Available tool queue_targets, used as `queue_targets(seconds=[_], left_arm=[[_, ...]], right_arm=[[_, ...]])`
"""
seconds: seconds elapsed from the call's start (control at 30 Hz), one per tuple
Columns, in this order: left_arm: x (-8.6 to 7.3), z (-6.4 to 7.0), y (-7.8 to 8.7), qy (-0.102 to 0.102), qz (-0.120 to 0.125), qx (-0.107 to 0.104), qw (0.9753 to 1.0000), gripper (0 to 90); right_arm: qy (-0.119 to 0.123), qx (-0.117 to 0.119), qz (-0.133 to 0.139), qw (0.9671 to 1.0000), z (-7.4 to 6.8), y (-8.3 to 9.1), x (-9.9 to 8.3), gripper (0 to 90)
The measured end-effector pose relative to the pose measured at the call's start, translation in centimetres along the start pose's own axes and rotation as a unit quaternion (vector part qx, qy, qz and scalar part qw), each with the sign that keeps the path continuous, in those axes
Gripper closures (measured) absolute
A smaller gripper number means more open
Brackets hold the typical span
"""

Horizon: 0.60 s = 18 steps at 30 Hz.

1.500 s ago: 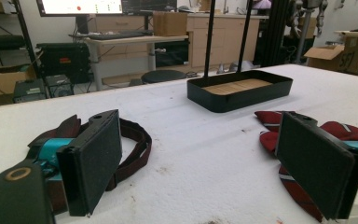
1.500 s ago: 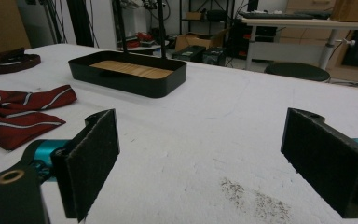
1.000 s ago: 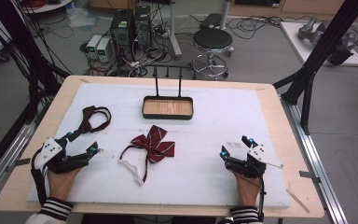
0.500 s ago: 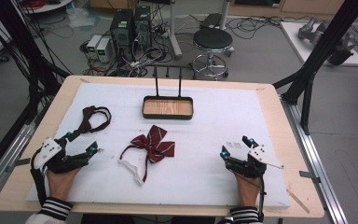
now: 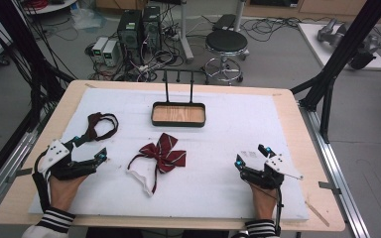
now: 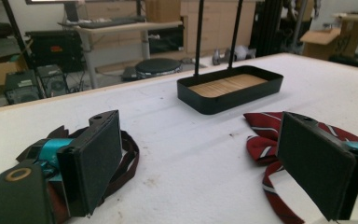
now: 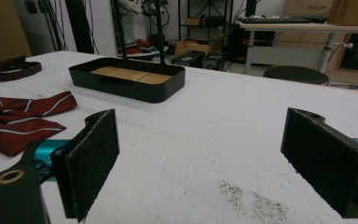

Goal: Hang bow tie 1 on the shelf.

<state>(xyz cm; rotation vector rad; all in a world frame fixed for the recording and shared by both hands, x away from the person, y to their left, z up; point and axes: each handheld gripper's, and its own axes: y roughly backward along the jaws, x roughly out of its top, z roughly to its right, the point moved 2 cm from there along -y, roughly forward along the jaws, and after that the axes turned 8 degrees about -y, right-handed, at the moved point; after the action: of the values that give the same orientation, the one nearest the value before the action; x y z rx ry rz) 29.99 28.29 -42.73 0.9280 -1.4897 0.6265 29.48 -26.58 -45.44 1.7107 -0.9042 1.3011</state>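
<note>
A red striped bow tie (image 5: pixel 162 154) with a white strap lies in the middle of the white mat; it also shows as the bow tie (image 6: pixel 265 135) and the bow tie (image 7: pixel 21 119). A dark brown bow tie (image 5: pixel 99 125) lies at the left, seen behind the left jaw as the brown tie (image 6: pixel 126 154). A black tray with a wooden floor (image 5: pixel 178 121) stands at the back centre, with a black rack rising behind it. My left gripper (image 5: pixel 88 148) rests open at the front left, between the two ties. My right gripper (image 5: pixel 252 154) rests open at the front right with nothing between its jaws.
The white mat (image 5: pixel 218 134) covers most of the wooden table (image 5: pixel 297 124). Black frame posts stand at the table's left and right sides. A stool (image 5: pixel 227 42) and computer boxes sit on the floor beyond the far edge.
</note>
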Motion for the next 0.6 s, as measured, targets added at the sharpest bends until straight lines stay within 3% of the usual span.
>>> queue_targets(seconds=[0.2, 0.37, 0.53, 0.6], left_arm=[[2.8, 1.0, -0.9, -0.023, -0.043, -0.017, 0.9987, 14.9], [3.8, 1.7, -1.7, -0.019, -0.057, -0.036, 0.9975, 14.9], [4.5, 3.0, -2.6, -0.023, -0.082, -0.058, 0.9947, 14.9], [4.7, 3.8, -3.2, -0.027, -0.100, -0.074, 0.9919, 14.9]], right_arm=[[0.000, 0.001, 0.001, 1.0000, 0.0, 0.0, 0.0, 10.6], [0.001, -0.001, 0.011, 0.9999, 0.1, 0.1, 0.0, 10.7], [-0.004, -0.003, 0.018, 0.9998, 0.1, 0.3, 0.0, 10.7], [-0.003, -0.003, 0.018, 0.9998, 0.1, 0.3, 0.0, 10.7]])
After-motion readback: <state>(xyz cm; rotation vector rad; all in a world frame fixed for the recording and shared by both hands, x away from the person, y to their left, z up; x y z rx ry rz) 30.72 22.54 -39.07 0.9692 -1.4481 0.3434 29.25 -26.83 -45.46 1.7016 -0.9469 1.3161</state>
